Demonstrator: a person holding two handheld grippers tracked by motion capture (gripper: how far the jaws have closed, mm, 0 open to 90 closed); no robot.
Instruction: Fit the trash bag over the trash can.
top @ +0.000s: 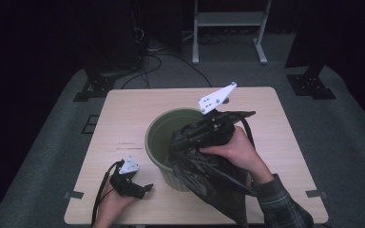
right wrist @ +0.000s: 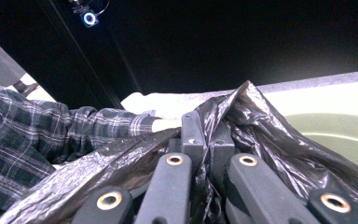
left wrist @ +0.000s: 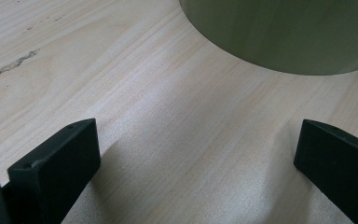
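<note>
Your right gripper is clamping a crinkled black plastic bin bag, its two black jaws pressed together on a fold of the film, as the right gripper view is showing close up. You are holding that gripper above the near right part of the round, pale green plastic waste bin, which is standing upright near the middle of the light wooden table. The bag is draping from the jaws over the bin's near right rim and is hanging down its outer side toward the table's front edge, beside your checked sleeve. The gripper's grey three-cornered plate is pointing up and away from you. Your left gripper is resting low on the table just to the near left of the bin, apart from its wall. Its jaws are standing wide apart with bare wood between them, and the bin's green side is curving just ahead of them in the left gripper view.
</note>
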